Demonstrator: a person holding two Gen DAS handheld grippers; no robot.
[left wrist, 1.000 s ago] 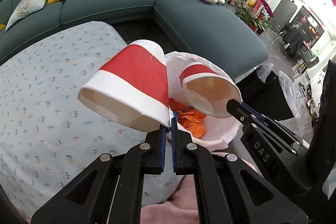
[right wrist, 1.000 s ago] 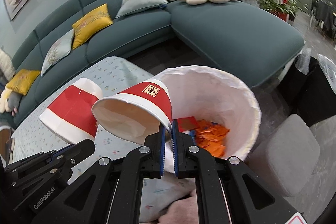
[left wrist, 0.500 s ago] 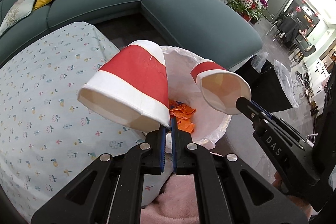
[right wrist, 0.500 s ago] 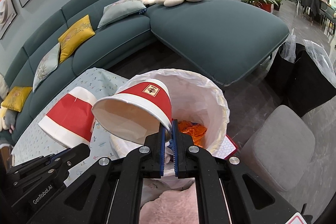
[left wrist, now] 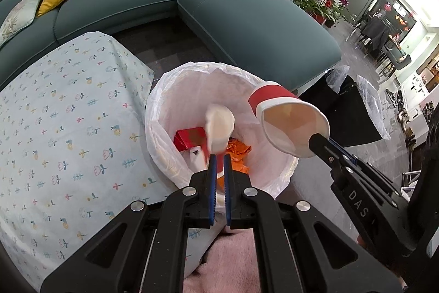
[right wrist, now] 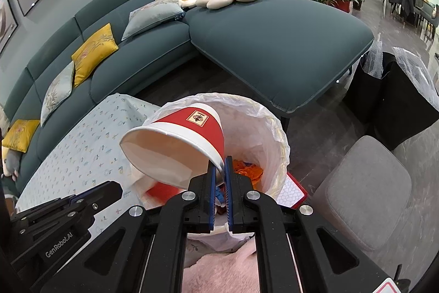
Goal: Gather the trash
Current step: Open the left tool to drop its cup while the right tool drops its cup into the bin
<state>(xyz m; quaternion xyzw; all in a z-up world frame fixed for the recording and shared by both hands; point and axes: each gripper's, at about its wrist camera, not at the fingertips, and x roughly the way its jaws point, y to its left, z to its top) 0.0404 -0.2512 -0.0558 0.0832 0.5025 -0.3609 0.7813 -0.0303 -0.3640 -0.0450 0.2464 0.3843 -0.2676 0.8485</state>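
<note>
A white-lined trash bin [left wrist: 164,89] stands below both grippers, with a red packet [left wrist: 190,137] and orange wrappers [left wrist: 238,153] inside. My left gripper [left wrist: 218,158] hangs over the bin, pads almost together. A motion-blurred red-and-white paper cup [left wrist: 219,125] points away into the bin, its near edge still at the pad tips. In the right wrist view this blurred cup [right wrist: 153,187] lies just beyond the left gripper [right wrist: 116,190]. My right gripper [right wrist: 220,164] is shut on the rim of a second red-and-white paper cup [right wrist: 186,139], tilted over the bin [right wrist: 274,128].
A table with a floral cloth [left wrist: 68,128] adjoins the bin on the left. A teal sofa [left wrist: 247,18] curves behind it. A grey stool [right wrist: 362,194], black bags [right wrist: 397,100] and a red-edged booklet [right wrist: 293,191] are on the floor to the right.
The left cup has swung from leaning up and left to pointing away into the bin, now blurred. Both grippers have moved further over the bin. The right cup stays pinched.
</note>
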